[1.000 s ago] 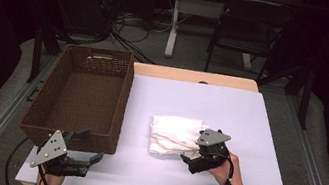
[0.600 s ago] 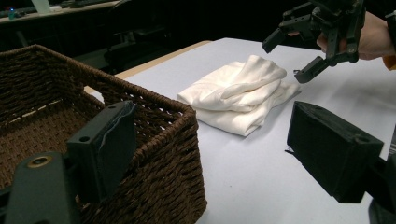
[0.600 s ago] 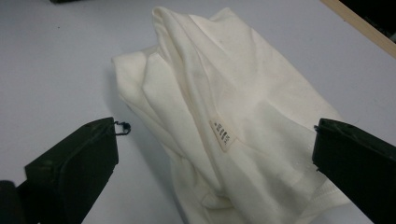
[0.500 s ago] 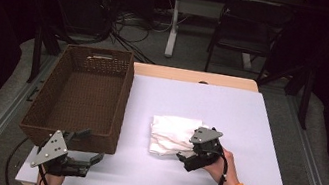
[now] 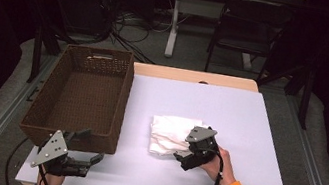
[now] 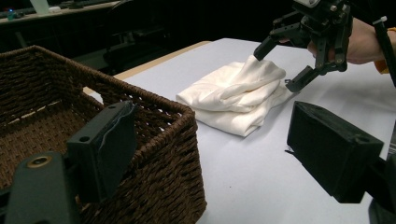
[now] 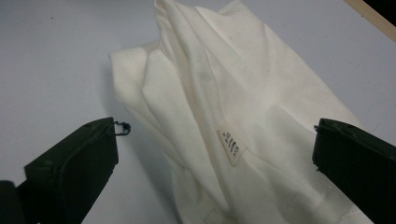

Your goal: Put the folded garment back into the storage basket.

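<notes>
Straddling the folded cloth with the right gripper

The white cloth lay folded on the desk, slightly right of centre, well apart from the wicker basket at its 9 o'clock. The right gripper sat at the cloth's 4 o'clock edge, jaws spread wide. In the right gripper view the two jaws stood on either side of the cloth, a small printed label between them; no pinch on the fabric was visible. In the left gripper view, one jaw of the right gripper touched a raised fold of the cloth, the other was just beside its edge. The left gripper rested at the desk's 7 o'clock corner, just beside the basket's near wall, jaws wide and holding nothing. The basket interior looked bare.
</notes>
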### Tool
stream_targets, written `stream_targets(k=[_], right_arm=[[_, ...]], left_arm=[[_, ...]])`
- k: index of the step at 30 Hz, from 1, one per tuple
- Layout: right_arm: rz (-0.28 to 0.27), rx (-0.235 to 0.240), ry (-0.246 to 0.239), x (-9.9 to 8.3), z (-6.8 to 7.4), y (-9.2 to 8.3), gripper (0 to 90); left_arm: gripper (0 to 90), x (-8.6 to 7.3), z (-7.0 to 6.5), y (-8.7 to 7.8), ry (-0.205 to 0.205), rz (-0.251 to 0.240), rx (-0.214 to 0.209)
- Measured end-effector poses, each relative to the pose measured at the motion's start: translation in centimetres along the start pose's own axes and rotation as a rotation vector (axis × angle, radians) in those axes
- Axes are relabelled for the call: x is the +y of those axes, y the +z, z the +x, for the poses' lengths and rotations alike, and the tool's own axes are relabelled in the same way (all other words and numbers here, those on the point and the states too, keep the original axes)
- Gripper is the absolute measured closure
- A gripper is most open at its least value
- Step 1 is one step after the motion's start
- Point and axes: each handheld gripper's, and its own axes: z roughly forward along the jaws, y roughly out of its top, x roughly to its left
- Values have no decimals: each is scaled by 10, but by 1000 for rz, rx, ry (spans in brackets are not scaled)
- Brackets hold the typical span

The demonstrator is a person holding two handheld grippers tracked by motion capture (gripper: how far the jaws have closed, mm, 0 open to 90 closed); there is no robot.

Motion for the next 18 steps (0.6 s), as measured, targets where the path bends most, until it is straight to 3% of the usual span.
stream_targets(k=[18], right_arm=[[44, 39, 3, 1, 1, 14, 0]], left_arm=[[158, 0, 0, 0, 0, -4, 0]])
